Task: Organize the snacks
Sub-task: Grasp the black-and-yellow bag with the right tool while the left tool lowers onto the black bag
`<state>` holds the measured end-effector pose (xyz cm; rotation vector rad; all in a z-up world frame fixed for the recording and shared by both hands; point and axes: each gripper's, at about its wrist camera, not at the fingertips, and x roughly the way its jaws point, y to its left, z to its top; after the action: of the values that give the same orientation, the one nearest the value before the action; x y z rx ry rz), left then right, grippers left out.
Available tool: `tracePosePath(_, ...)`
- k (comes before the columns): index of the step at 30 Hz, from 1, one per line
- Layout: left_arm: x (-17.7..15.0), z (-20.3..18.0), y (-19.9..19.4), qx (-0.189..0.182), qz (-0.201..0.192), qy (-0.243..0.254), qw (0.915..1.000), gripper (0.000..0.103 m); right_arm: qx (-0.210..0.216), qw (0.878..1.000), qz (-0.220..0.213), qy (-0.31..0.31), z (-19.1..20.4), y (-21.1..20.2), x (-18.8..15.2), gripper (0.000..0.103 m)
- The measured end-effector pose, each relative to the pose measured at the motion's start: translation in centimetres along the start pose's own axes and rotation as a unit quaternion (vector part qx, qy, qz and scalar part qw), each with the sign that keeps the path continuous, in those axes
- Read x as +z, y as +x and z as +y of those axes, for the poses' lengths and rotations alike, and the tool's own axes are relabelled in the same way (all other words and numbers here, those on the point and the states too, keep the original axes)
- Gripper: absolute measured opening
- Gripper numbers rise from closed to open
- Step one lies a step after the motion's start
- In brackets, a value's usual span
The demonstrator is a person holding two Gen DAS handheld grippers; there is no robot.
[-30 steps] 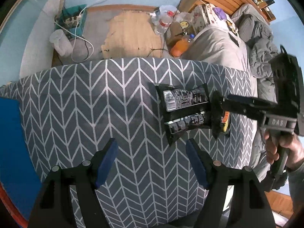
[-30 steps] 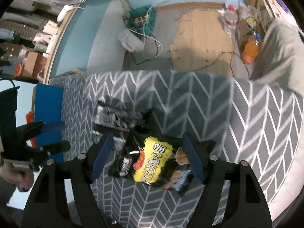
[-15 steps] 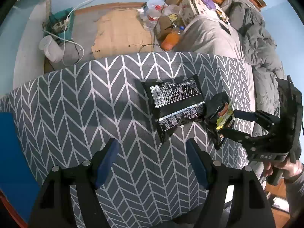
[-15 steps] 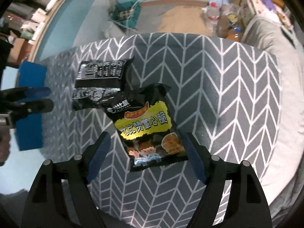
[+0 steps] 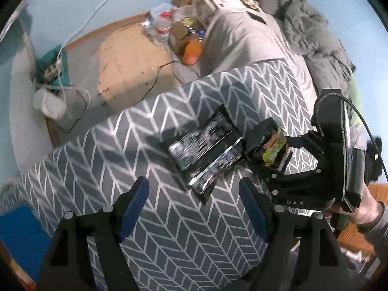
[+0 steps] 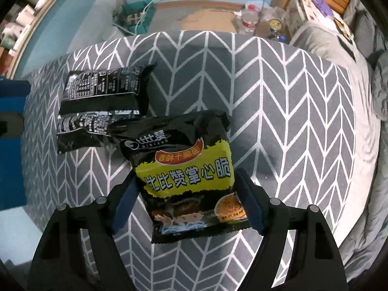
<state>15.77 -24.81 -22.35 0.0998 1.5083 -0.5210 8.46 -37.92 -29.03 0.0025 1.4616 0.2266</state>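
A yellow-and-black snack bag point(image 6: 186, 177) sits between the pads of my right gripper point(image 6: 188, 203), face up; the jaws are closing and the pads press its two sides. Its top corner overlaps a black snack bag point(image 6: 82, 131) lying back-up on the chevron-patterned grey cloth point(image 6: 278, 111). A second black bag point(image 6: 104, 84) lies just behind that one. In the left wrist view my left gripper point(image 5: 194, 206) hovers over the cloth, its jaws opening with nothing between them. Beyond it lie the black bags point(image 5: 206, 145), and the right gripper point(image 5: 278, 150) holds the yellow bag point(image 5: 272, 145) at their right end.
The cloth-covered surface drops off to the floor, where there are a cardboard sheet point(image 5: 131, 55), plastic bottles point(image 5: 162, 26), an orange bottle point(image 5: 192, 51) and a cable tangle point(image 5: 53, 70). A bed with grey bedding point(image 5: 312, 31) lies at the right. A hand point(image 5: 363, 208) holds the right gripper.
The right gripper has brought the yellow bag down beside the black bags, so it overlaps one. The left gripper has rolled and shifted, so the cloth now looks tilted.
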Motion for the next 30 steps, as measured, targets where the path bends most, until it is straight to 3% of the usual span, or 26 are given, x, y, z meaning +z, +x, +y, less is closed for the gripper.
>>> tracePosePath(2,0.7,-0.7,0.3,-0.004,0.0,0.026,0.9997,0.083,0.0,1.0,-0.004,0.013,-0.2,-0.2,-0.2,0.063)
tracePosePath(12,2.4,-3.5,3.3,-0.003,0.039,0.128,0.991,0.085,0.022,0.993,-0.028,0.117,-2.4,-2.1,-2.3,0.062)
tracePosePath(20,2.2,-4.2,6.5,0.002,0.067,0.147,0.9869,0.085,0.039,0.981,-0.027,0.187,-4.8,-2.7,-5.0,0.062)
tracePosePath(30,2.0,-4.2,7.6,0.02,0.049,0.158,0.986,0.086,0.042,0.977,-0.029,0.209,-4.7,-3.5,-7.5,0.062)
